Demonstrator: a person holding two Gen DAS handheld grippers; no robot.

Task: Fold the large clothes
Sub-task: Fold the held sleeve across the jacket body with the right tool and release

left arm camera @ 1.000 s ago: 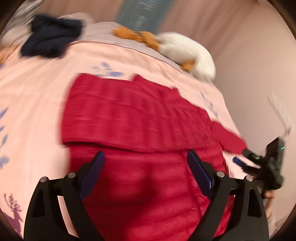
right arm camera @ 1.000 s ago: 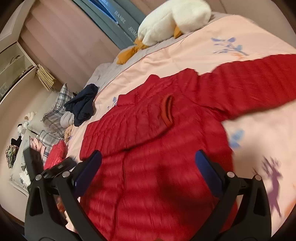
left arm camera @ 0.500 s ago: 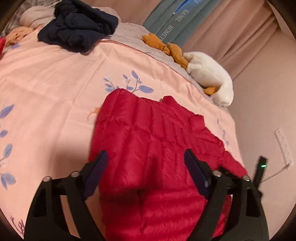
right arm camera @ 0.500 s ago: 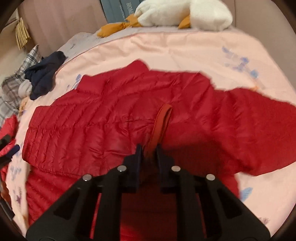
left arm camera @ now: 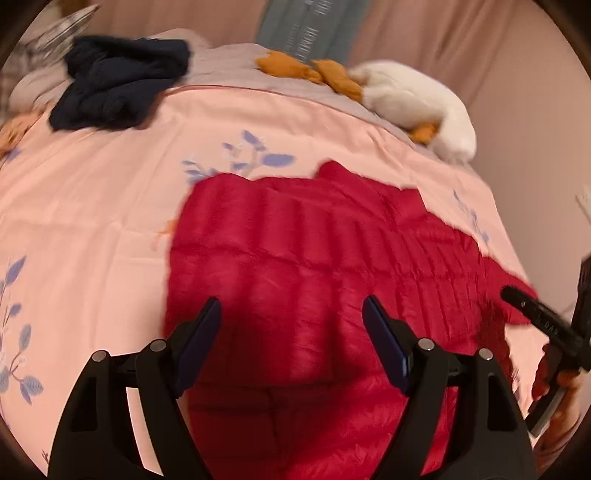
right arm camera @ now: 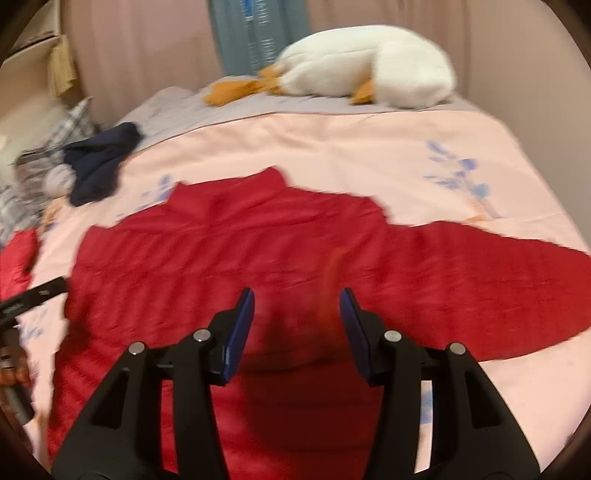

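Lying flat on the pink bedspread point(right arm camera: 332, 147), the red jacket point(right arm camera: 258, 240) has one sleeve folded across; its other sleeve point(right arm camera: 498, 288) is outstretched. Left gripper point(left arm camera: 291, 321) wide apart, empty; right gripper point(right arm camera: 297, 314) part-spread, empty, above the cuff point(right arm camera: 330, 280).

A bed point(right arm camera: 332, 147) filled the room, under a pink cover point(left arm camera: 92, 221) printed with blue sprigs, a grey sheet point(right arm camera: 236, 109) bare at its head. Pinkish curtains point(right arm camera: 140, 55) hung behind, with a blue-grey panel point(right arm camera: 258, 33) between them. A plain wall point(left arm camera: 535, 129) stood to one side, and a pale shelf point(right arm camera: 33, 59) to the other. The light was warm and dim.
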